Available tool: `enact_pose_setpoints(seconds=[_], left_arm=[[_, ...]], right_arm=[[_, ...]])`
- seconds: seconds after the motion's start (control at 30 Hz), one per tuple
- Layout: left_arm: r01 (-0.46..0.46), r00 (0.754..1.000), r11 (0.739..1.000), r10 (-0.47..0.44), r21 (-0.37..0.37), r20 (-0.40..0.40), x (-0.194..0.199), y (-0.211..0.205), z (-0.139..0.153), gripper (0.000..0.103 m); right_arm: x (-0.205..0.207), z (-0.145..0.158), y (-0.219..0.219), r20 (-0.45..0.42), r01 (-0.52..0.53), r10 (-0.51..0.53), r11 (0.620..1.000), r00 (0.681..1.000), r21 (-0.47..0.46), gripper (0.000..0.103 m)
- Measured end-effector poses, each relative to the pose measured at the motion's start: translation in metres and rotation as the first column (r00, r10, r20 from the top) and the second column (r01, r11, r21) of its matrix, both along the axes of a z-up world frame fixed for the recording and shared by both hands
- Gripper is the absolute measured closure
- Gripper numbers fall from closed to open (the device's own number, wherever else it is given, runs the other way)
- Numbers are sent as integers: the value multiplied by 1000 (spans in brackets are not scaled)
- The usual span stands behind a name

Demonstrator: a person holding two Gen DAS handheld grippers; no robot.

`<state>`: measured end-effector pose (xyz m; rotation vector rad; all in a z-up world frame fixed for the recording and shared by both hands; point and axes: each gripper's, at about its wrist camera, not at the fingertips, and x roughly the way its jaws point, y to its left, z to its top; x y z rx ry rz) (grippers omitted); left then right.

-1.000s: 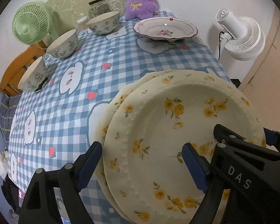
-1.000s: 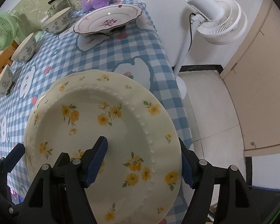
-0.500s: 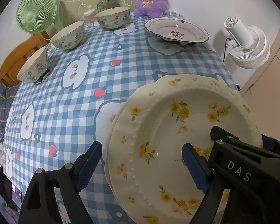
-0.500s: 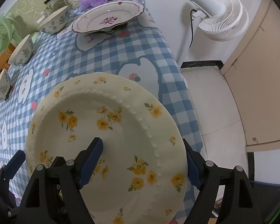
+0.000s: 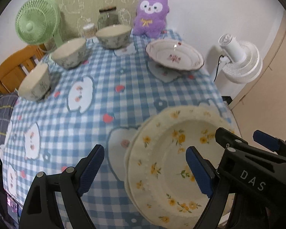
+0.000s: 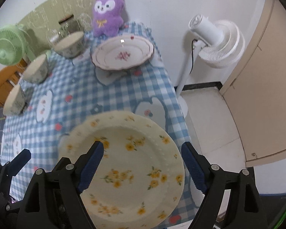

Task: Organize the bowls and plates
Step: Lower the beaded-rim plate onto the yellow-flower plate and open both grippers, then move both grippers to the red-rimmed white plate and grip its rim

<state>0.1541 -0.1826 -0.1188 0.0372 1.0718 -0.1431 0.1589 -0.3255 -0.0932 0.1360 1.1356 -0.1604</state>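
second cream plate (image 5: 132, 143) under the top one, left view only

Both grippers have drawn up and back from the 2 stacked yellow-flowered plates (image 5: 167, 164) on the checked tablecloth (image 5: 108, 99). The stack now looks smaller in both wrist views, with more cloth showing around it. The right gripper (image 6: 143, 169) has just been opening its jaws wider, the top plate below them and untouched. The left gripper (image 5: 145, 169) hangs above the stack's left rim.
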Motion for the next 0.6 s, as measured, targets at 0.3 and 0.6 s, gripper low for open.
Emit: enact_pose_setpoints(seconds=[0.3,0.6], left_arm=[[47,996,999,-46,-20,80,-1,25,51,14],[79,986,996,-73,-36,148,1,50,95,14]], right_arm=[[-12,58,29,91,47,-43,998,995,-37,17],[-23,109,56,201,97,-77,991,976,-93,17]])
